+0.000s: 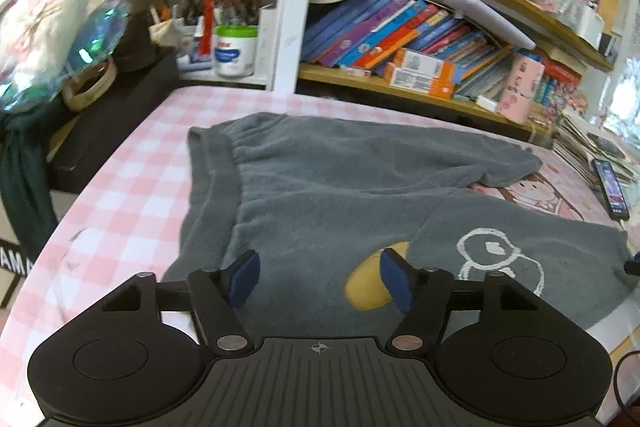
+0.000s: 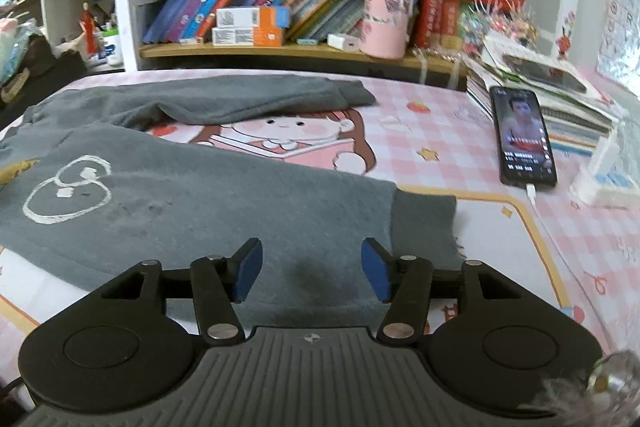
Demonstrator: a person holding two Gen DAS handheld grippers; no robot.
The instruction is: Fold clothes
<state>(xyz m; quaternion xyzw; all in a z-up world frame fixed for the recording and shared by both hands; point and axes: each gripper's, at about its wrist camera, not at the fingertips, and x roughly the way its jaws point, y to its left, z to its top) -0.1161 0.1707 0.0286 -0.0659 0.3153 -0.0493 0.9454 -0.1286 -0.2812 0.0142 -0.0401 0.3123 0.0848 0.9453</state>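
Now, claws: left claw (image 1: 319,281) and right claw (image 2: 311,275) both parted, empty.
Trousers (image 1: 320,187): just ahead; I pinch both near hems evenly.

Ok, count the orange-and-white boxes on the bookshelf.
2, stacked on the lower shelf in front of the leaning books: upper box, lower box. More could be hidden behind the books.

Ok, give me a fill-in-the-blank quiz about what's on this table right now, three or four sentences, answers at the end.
1. The garment spread on the table is a pair of ____ trousers.
2. The phone lying to the right has a ____ cable plugged into its near end.
3. The tablecloth has a pink and white ____ pattern.
4. Both the left gripper and the right gripper are ____, holding nothing.

Answers: grey; white; checked; open
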